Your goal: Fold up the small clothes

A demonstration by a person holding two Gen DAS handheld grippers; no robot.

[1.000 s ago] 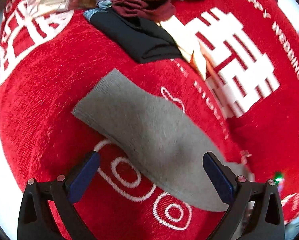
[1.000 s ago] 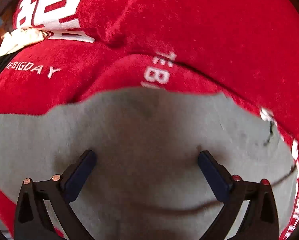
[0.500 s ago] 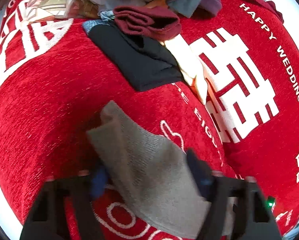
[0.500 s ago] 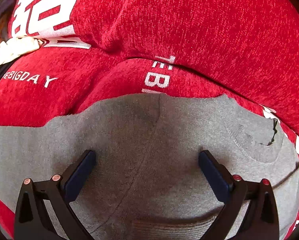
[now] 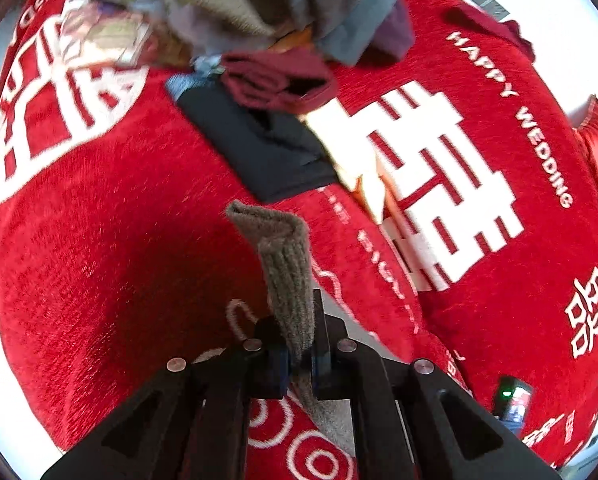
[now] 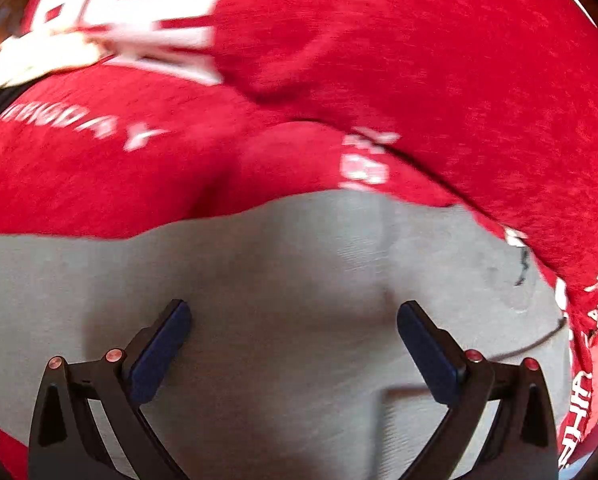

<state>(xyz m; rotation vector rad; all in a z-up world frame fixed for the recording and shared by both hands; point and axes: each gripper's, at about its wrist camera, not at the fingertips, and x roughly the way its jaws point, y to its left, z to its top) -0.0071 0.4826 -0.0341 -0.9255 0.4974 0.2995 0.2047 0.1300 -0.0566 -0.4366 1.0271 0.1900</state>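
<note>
While right tool (image 6: 295,344) gapes, left tool (image 5: 299,360) clamps grey sock (image 5: 287,276), cuff pointing away.

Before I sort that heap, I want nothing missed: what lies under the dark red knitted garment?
The dark red knitted garment rests on a black folded cloth, itself on the red printed blanket. Whatever lies deeper is covered.

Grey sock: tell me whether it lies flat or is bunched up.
Bunched at one end. The left gripper is shut on the grey sock, pinching its ribbed cuff into a narrow, raised fold above the red blanket.
</note>
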